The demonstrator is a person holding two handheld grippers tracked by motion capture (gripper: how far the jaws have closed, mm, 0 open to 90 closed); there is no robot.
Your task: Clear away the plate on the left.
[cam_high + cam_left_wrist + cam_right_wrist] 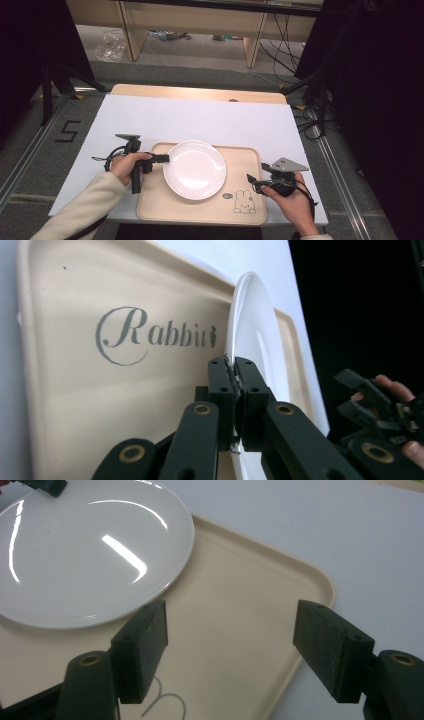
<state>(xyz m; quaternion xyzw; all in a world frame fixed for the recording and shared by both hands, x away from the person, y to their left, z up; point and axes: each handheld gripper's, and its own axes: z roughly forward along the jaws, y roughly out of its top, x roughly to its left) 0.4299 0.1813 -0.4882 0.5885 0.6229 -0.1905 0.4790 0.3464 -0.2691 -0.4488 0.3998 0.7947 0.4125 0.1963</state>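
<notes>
Clamped tight on the left rim of the white plate [194,169], the left gripper [164,158] has its jaws pressed together with the thin edge between them. That plate sits on the beige tray [250,165], toward the tray's left side and far edge. At the tray's right edge the right gripper [250,179] holds nothing, its jaws spread wide over the tray's near right corner.
</notes>
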